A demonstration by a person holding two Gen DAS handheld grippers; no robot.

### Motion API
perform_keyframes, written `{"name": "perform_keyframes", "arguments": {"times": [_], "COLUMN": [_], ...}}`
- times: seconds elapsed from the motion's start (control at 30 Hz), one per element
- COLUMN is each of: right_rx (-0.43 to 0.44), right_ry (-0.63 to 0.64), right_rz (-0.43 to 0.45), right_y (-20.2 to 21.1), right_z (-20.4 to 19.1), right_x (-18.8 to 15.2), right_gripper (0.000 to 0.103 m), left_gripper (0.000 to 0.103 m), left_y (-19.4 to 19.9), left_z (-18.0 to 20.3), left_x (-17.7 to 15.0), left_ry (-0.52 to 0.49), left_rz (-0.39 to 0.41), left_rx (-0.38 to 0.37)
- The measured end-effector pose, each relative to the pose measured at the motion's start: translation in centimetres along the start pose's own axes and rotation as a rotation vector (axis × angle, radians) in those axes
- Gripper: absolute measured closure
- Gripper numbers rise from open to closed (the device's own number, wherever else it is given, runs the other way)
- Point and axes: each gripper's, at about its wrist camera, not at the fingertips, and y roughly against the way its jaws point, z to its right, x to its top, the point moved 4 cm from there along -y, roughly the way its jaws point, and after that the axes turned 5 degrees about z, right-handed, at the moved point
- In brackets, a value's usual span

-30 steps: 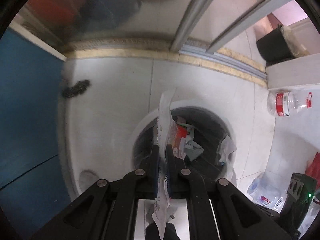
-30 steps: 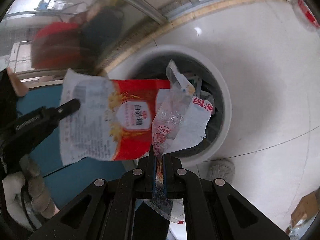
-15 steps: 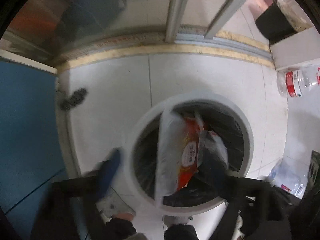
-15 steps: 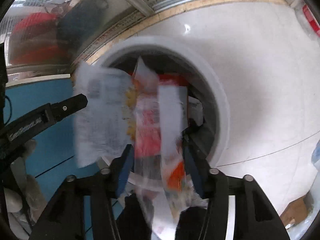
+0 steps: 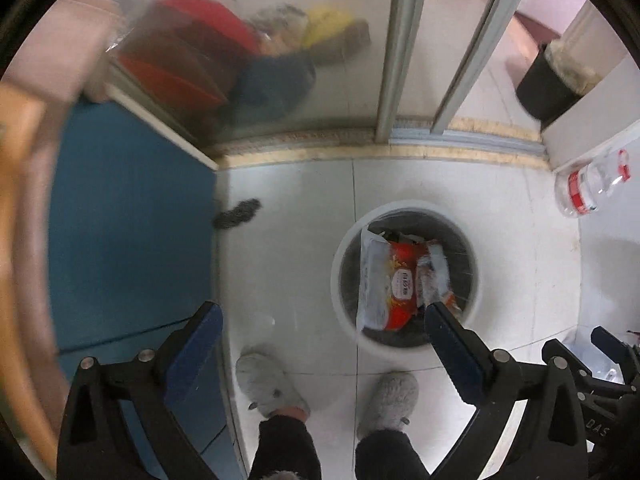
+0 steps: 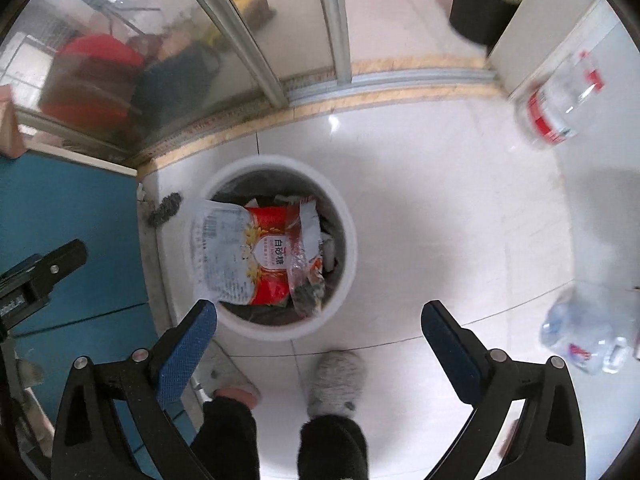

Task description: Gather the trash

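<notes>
You've just let go: both wrappers now lie in the bin. Your left gripper and right gripper are opening, empty; 2 bottles, probably plastic, wait right of the bin.

Bin's lower contents buried under red-and-white bag, objects behind frosted glass blurred, person's legs cropped
</notes>
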Motion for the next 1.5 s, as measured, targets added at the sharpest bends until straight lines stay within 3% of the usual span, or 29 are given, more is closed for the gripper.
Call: {"name": "perform_keyframes", "arguments": {"times": [0.3,0.43,0.6,0.83,1.17,1.5], "right_rx": [-0.036,-0.024,0.008,0.063,0.157,0.252], "right_ry": [0.059,0.059,0.053,0.016,0.024,0.071], "right_rz": [0.190,0.268,0.350,0.444,0.488,0.468], "right_y": [22.2,31.9,42.2,55.0,65.4,68.7], "right_z": [-0.8,-1.3,-2.5,-4.2,-6.3,-6.8], "right_x": [-3.6,-5.8,-9.6,-16.9,-25.2,-26.6], "right_gripper": [0.000,0.000,0.000,0.000,0.000,0.000], "left_gripper": [0.000,0.000,0.000,0.000,0.000,0.000], "left_y": [21.1,28.7,37.3,46.5,54.0,56.9], "left_z": [-1.3,-2.4,-4.2,-6.2,-8.7,-9.3], "left_x": [-2.5,-3.9,-6.9,-10.9,-15.5,-17.6], "left_ry": [0.021,0.028,0.015,-0.007,-0.016,0.045], "left_rz": [0.172,0.232,0.306,0.378,0.420,0.416], "left_rx": [-0.057,-0.093,-0.149,-0.231,-0.334,-0.374]}}
